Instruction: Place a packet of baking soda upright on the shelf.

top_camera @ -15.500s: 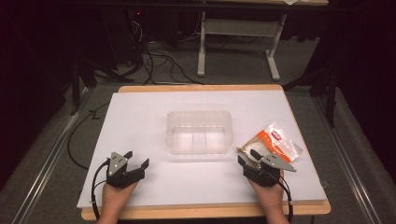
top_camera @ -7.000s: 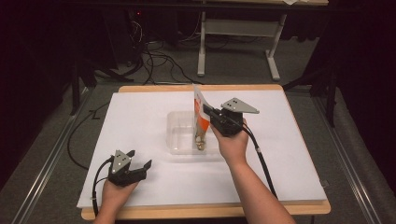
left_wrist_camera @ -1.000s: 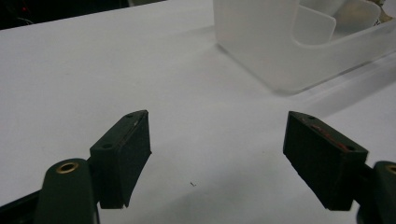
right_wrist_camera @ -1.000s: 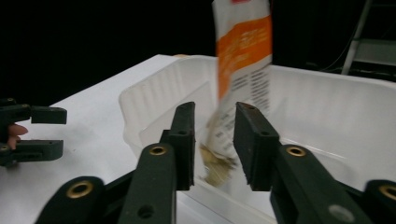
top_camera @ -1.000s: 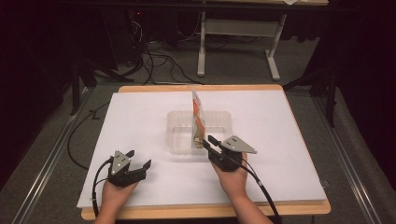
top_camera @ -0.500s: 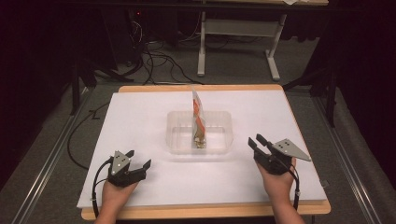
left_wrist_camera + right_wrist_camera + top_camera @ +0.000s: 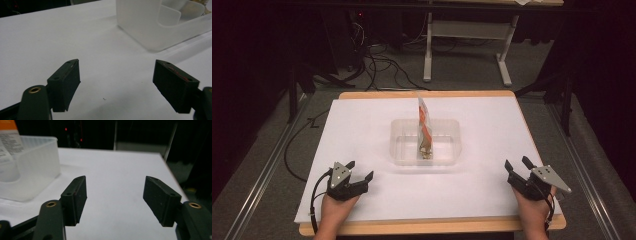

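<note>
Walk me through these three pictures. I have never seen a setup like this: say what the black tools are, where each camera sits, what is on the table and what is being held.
A person sits at a table with a hand-held two-jaw gripper in each hand. The high view looks down from above: the left gripper and right gripper rest near the front edge of the white table. The other two pictures come from cameras riding on each gripper, looking along its own black jaws. In the middle stands a clear plastic container, with an orange-and-white snack packet standing on edge inside it. Both grippers have their jaws apart with nothing between them; the right one's have just been opening.
</note>
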`<state>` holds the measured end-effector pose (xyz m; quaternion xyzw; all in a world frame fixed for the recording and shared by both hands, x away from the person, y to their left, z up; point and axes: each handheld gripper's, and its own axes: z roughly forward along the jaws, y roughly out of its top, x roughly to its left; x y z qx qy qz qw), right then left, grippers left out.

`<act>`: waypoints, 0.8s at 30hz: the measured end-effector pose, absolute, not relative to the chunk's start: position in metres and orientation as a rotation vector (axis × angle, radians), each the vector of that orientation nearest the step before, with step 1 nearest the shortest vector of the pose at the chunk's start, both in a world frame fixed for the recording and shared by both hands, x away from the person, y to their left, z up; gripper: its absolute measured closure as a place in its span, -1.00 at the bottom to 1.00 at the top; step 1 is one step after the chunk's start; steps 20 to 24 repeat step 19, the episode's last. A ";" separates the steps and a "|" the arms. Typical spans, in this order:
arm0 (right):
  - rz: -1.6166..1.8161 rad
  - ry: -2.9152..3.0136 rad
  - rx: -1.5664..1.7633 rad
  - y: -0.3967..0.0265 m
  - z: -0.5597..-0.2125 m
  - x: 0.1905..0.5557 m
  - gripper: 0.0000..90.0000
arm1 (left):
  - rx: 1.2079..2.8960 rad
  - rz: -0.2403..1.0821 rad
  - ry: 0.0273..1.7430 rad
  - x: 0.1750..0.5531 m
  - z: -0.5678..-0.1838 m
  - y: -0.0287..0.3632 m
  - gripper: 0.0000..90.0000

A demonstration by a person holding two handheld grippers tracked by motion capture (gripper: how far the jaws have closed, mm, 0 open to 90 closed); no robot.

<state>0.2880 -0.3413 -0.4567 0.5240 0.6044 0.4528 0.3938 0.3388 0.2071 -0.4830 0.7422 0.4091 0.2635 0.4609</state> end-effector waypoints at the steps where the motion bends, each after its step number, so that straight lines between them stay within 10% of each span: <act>1: 1.143 1.527 1.298 -0.339 -0.456 0.285 -0.19 | 1.825 0.647 1.008 0.339 -0.483 0.207 -0.52; 24: 1.088 1.615 1.374 -0.334 -0.473 0.299 -0.26 | 1.818 0.636 1.014 0.339 -0.483 0.208 -0.66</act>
